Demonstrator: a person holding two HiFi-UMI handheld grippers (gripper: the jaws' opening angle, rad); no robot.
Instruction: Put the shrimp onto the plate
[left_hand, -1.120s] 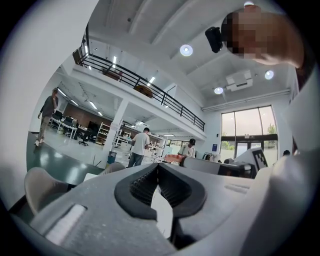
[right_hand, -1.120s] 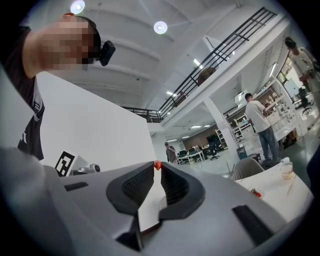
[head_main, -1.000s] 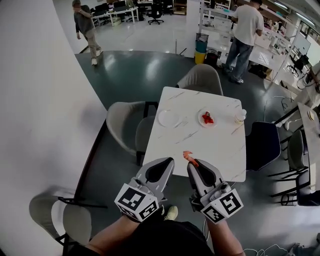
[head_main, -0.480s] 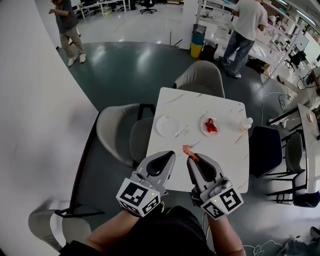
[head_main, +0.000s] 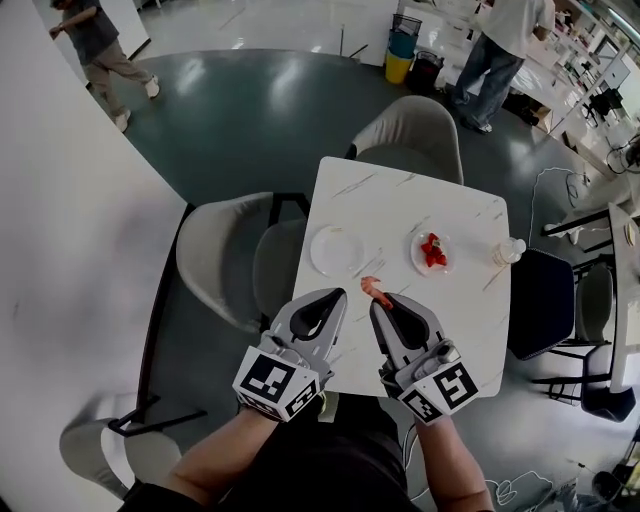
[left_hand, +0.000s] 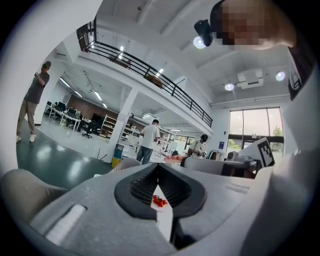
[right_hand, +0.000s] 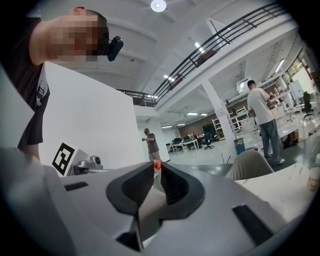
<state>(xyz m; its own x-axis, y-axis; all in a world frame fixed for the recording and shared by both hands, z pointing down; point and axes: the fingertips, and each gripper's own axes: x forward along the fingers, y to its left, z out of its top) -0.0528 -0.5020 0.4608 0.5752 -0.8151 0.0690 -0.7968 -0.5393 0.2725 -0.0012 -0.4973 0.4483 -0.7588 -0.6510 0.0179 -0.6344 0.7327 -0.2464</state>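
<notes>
Head view: shrimp (head_main: 373, 290) carried closer to the plates

Both grippers have come forward over the bench (head_main: 400, 205), so the gap to the plates has shrunk and the drop looks close. The empty plate (head_main: 335, 250) lies near at 11 o'clock of the shrimp, the plate with red pieces (head_main: 432, 252) at 2 o'clock. The right gripper (head_main: 379, 300) pinches the shrimp at its jaw tips. The left gripper (head_main: 338, 295) has its jaws pressed together on nothing.

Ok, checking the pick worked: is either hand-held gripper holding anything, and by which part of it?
The right hand-held gripper pinches the shrimp by its redder end, at the jaw tips. The left hand-held gripper is shut on nothing.
</notes>
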